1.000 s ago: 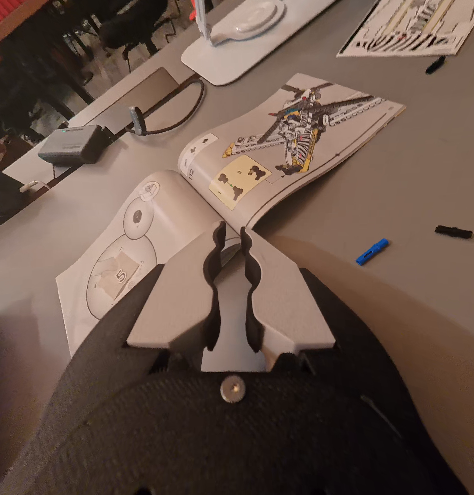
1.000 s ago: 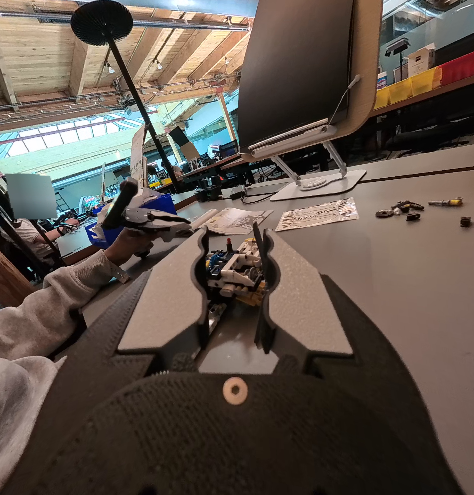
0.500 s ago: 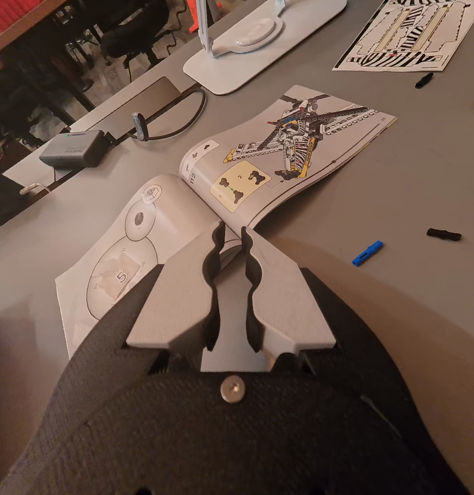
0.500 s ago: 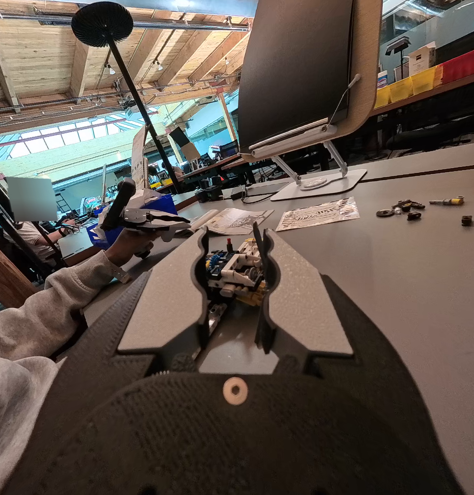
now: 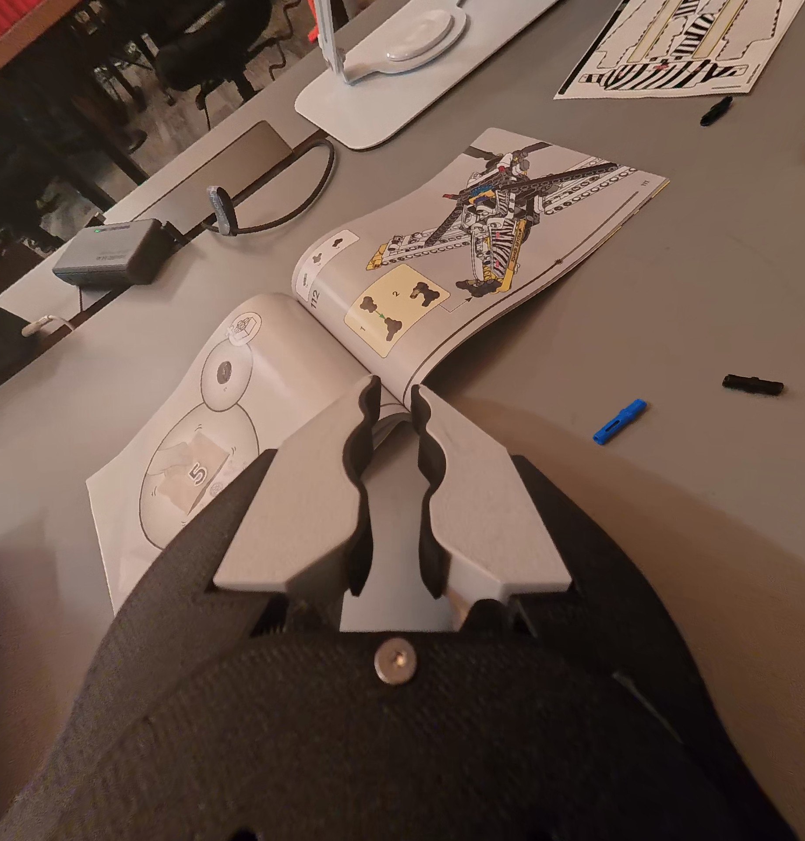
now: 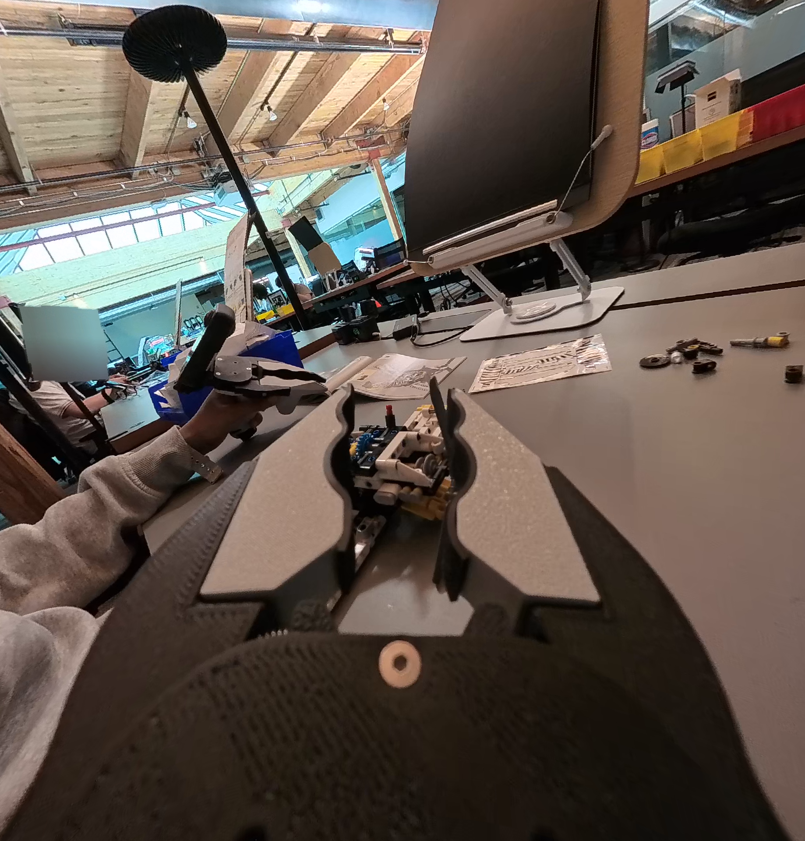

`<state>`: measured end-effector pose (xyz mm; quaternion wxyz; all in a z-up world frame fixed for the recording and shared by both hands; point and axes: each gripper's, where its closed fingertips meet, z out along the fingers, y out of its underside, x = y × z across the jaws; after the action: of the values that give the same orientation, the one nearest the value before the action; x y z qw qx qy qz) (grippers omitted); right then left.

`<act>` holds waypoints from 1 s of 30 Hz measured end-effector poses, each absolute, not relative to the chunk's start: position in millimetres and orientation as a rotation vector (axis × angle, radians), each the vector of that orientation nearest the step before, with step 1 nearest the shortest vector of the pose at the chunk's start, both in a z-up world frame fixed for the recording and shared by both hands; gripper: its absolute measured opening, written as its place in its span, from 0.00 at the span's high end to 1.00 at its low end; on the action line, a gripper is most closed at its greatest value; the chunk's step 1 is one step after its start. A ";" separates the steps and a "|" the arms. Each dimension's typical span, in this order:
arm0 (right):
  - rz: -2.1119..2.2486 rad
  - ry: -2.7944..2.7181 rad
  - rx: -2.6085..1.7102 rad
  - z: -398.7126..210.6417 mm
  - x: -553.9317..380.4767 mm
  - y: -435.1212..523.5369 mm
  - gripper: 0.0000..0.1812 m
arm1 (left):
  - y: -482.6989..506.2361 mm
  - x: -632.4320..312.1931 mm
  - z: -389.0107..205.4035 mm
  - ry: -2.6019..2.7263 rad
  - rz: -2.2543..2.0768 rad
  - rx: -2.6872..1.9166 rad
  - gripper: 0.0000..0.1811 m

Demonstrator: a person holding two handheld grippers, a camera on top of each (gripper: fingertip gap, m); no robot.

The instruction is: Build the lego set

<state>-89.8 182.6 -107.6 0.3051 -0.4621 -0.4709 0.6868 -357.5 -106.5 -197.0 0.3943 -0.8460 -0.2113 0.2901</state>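
The right gripper (image 6: 398, 412) fingers are clamped on the partly built white, black and yellow lego model (image 6: 400, 459), above the grey desk (image 6: 664, 455). The left gripper (image 5: 395, 395) fingers stand slightly apart, empty, over the open paper instruction booklet (image 5: 391, 282), which lies beyond the model.

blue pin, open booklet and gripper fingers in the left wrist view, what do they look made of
Blue pin: looks like moulded plastic, uniform colour, smooth with a slight sheen.
Open booklet: paper, semi-gloss; its thin printed pages bow up at the spine.
Left gripper fingers: probably 3D-printed plastic, matte grey with a fine grain; the dark wavy inner pads could be rubber, which cannot be confirmed.
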 end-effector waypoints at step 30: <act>1.822 -1.246 -1.224 -107.4 -89.4 182.6 0.79 | -104.7 -356.6 -201.3 -0.523 0.736 -2.169 0.93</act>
<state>-89.4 182.6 -107.4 0.3038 -0.4621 -0.4701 0.6878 -356.6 -104.7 -201.3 0.3858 -0.8517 -0.2056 0.2890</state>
